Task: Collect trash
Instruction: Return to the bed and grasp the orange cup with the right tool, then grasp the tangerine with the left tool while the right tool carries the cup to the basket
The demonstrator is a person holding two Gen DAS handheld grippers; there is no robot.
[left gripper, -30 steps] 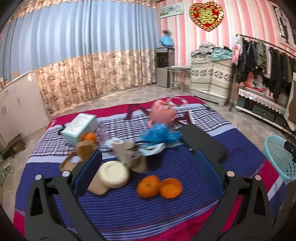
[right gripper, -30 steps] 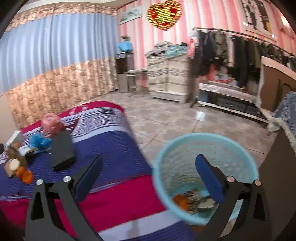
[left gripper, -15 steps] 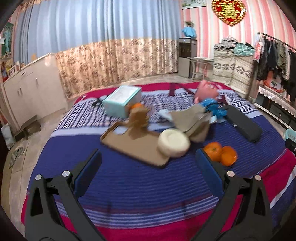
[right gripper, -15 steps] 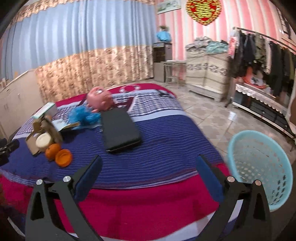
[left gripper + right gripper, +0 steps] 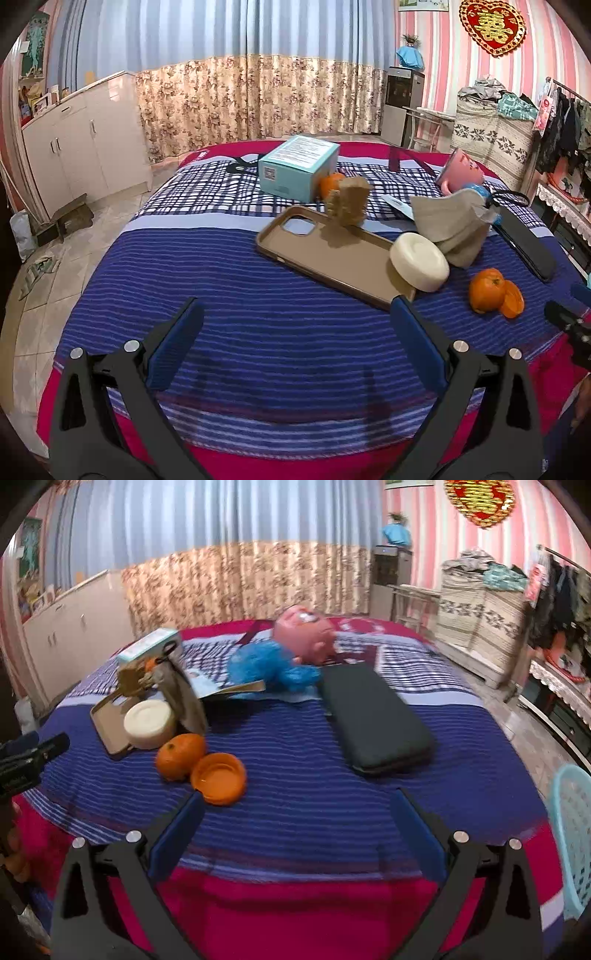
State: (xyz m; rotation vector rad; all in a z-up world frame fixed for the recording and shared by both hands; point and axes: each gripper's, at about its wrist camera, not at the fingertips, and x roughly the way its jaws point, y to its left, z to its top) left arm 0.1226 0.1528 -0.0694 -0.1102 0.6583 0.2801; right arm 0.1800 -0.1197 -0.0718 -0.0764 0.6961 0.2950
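bed (image 5: 229, 280) with striped blanket, seen from 2 wrist views. left gripper (image 5: 295, 325) and right gripper (image 5: 295, 808): fingers spread wide, holding nothing, above the near edge. orange (image 5: 180, 756) touching orange peel (image 5: 218, 778), beside white lid (image 5: 149, 724) on phone case (image 5: 332, 254). blue basket (image 5: 572, 842) on the floor at right.

Soap (image 5: 419, 261) on phone case (image 5: 325, 254); oranges (image 5: 495, 288) right.
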